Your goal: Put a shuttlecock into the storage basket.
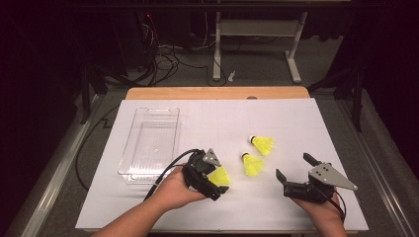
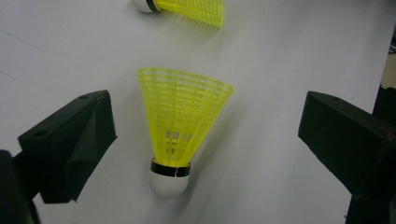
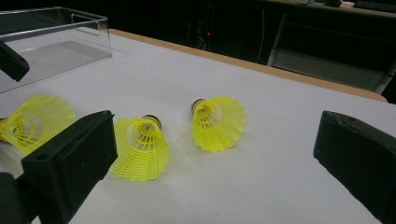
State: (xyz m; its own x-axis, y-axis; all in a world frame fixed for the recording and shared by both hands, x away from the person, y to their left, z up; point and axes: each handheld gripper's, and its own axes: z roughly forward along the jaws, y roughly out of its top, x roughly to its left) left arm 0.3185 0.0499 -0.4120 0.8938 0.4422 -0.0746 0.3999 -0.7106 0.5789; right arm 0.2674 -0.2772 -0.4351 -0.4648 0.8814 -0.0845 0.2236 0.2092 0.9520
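- Left gripper [image 1: 218,183] is in the person's left hand [image 1: 179,190], low on the white sheet [image 1: 197,118], just past the near end of the clear plastic box [image 1: 149,144].
- Its two black jaws stand wide apart, one on each side of a yellow shuttlecock [image 2: 180,130]. Neither one touches it.
- That near shuttlecock lies flat on the sheet. In the left gripper view its white cork tip [image 2: 169,182] points toward the camera and its net skirt fans out away from it.
- In the high view, part of its yellow skirt peeks out from under the left gripper.
- Two more yellow shuttlecocks lie on the sheet, a bit to the right.
- Middle shuttlecock [image 1: 252,164] lies on its side with its dark-ringed tip pointing to the far left.
- Far shuttlecock [image 1: 262,144] lies just beyond it, close by, but not touching.
- Right gripper [image 1: 292,171] is in the person's right hand [image 1: 321,207], near the front right part of the sheet.
- Its jaws are also wide apart, and they hold nothing.
- It points toward the shuttlecocks, well apart from them.
- Clear box sits on the left part of the sheet.
- Wooden table edge [image 1: 217,93] shows at the far side of the sheet.
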